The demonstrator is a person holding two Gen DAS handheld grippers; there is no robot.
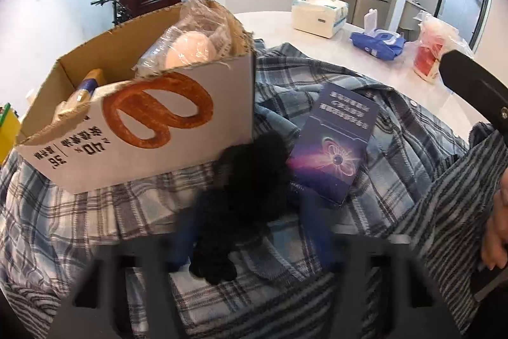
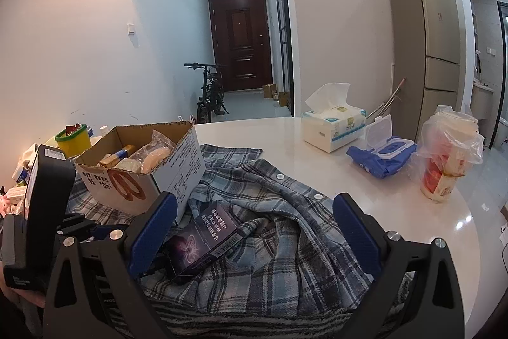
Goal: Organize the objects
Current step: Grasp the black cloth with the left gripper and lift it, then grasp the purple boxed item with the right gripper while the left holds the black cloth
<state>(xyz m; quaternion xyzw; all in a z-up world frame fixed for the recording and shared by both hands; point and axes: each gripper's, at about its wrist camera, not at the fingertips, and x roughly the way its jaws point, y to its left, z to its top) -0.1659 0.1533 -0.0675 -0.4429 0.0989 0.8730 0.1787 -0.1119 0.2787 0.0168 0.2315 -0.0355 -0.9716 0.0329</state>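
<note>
A cardboard box (image 1: 136,129) with a pretzel print holds wrapped bread (image 1: 190,48) and stands on a blue plaid shirt (image 1: 397,161) spread over the white table. My left gripper (image 1: 244,231) is blurred, and a black fuzzy object (image 1: 244,193) sits between its fingers, beside the box. A purple box (image 1: 333,142) lies on the shirt to the right. In the right wrist view my right gripper (image 2: 254,234) is open and empty above the shirt (image 2: 279,259), with the purple box (image 2: 203,240) by its left finger and the cardboard box (image 2: 143,173) behind.
On the white table (image 2: 270,132) stand a tissue box (image 2: 333,129), a blue wet-wipe pack (image 2: 384,154) and a plastic bag with a red carton (image 2: 447,158). A yellow tub (image 2: 73,142) and small boxes sit left of the cardboard box. The table's round edge runs at right.
</note>
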